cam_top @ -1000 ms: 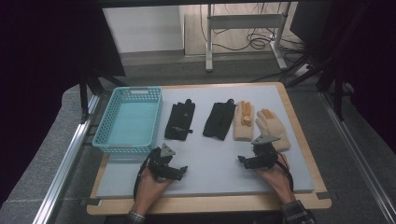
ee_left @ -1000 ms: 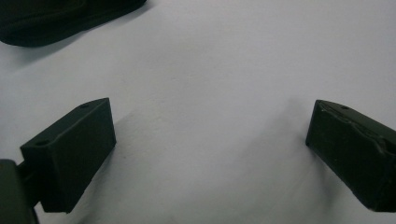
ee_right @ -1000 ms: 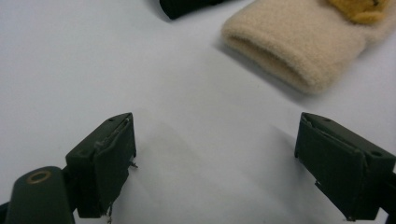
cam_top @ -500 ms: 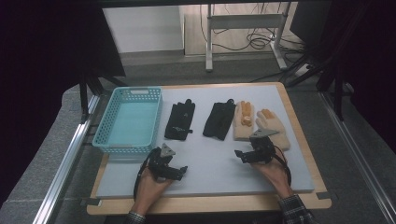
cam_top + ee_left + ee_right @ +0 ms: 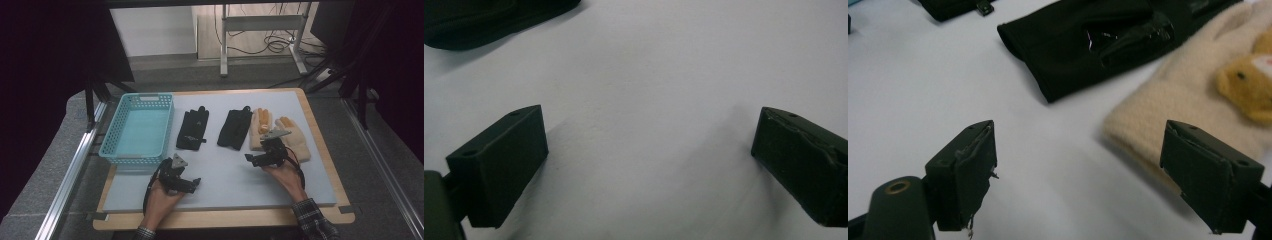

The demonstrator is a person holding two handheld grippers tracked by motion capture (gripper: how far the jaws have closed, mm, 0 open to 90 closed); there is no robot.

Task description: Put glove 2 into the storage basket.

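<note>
The right gripper (image 5: pixel 258 157) sits right of centre in the high view, jaws wide apart and pointing left, just below the cuff of the left cream glove (image 5: pixel 261 129). In the right gripper view that cuff (image 5: pixel 1168 117) lies just ahead between the jaws, nearer the right one, not yet touched. The glove's long axis runs up the frame, fingers toward the far edge, with a second cream glove (image 5: pixel 295 137) beside it at right and a black glove (image 5: pixel 235 128) close at left. Another black glove (image 5: pixel 193 129) lies further left, near the blue basket (image 5: pixel 112 150) at upper left. The left gripper (image 5: pixel 184 183) rests low on the grey surface (image 5: pixel 225 185), jaws also apart and holding nothing, well away from the cream pair. I judge the right hand nearer; bare surface below the cuffs leaves room.
</note>
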